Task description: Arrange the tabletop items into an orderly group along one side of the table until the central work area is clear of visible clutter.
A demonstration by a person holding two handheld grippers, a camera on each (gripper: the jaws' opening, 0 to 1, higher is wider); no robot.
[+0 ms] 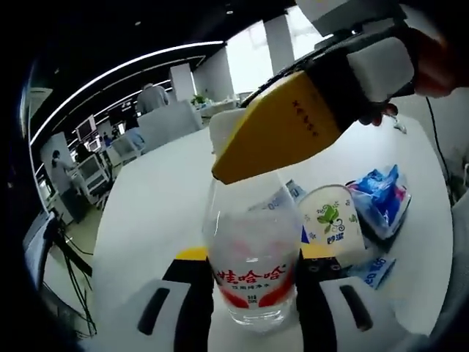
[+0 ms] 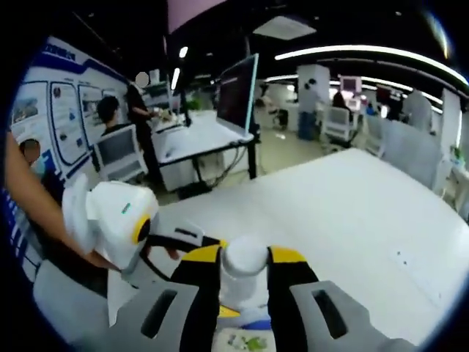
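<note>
White worktop (image 1: 161,198) mostly bare, with a cup (image 1: 333,224) and blue packets (image 1: 381,192) grouped near one edge, apparently already gathered. Clear water bottle (image 1: 253,257) upright between both tools, probably steadied for moving to that group. Left hand-held gripper (image 1: 253,293) clamped on bottle body; right hand-held gripper (image 2: 245,275) closed on its white cap (image 2: 244,258).

The water bottle (image 1: 253,268) label reads 娃哈哈 in red characters.
</note>
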